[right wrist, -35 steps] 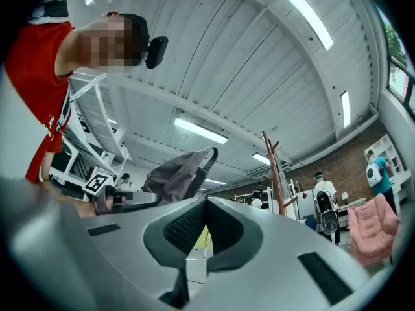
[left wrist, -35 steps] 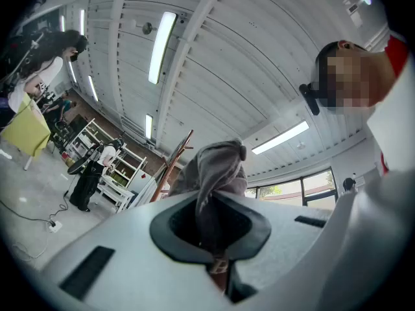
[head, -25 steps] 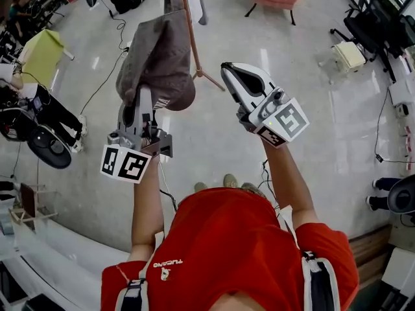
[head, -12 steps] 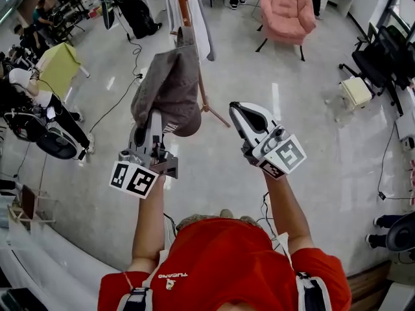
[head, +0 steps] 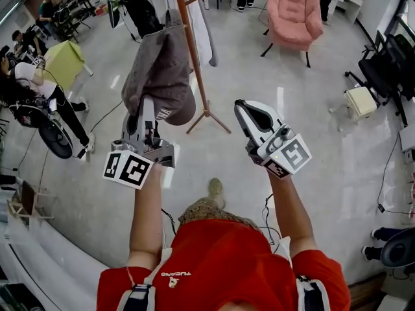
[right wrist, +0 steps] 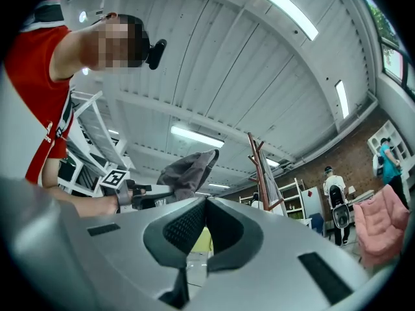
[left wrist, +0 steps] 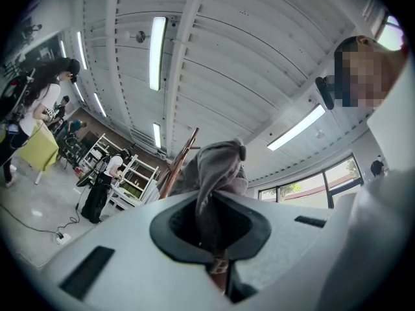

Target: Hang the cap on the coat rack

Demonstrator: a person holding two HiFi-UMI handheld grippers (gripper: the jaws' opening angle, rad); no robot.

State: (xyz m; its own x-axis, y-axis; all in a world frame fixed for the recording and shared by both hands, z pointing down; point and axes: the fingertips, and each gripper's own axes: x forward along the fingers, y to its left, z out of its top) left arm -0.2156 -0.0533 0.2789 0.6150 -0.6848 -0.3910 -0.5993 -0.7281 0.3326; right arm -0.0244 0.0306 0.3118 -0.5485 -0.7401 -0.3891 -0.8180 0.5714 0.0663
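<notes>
A grey cap (head: 162, 67) hangs limp from my left gripper (head: 148, 103), which is shut on its lower edge. The cap is raised beside the brown wooden coat rack (head: 190, 47), just left of its pole. In the left gripper view the cap (left wrist: 217, 167) rises from between the jaws, with the coat rack (left wrist: 179, 164) behind it. My right gripper (head: 245, 107) is shut and empty, held up to the right of the pole. From the right gripper view I see the closed jaws of my right gripper (right wrist: 206, 201), the cap (right wrist: 188, 170) and the coat rack (right wrist: 258, 167) beyond.
A white garment (head: 202, 34) hangs on the rack. A pink armchair (head: 295, 15) stands behind it at the right. A yellow-green table (head: 63, 60) and seated people are at the left, a black office chair (head: 389, 76) at the right. Cables lie across the floor.
The person has stepped forward, so the rack pole and its feet are nearer. The left gripper still holds the cap, now close beside the pole. The right gripper stays shut.
</notes>
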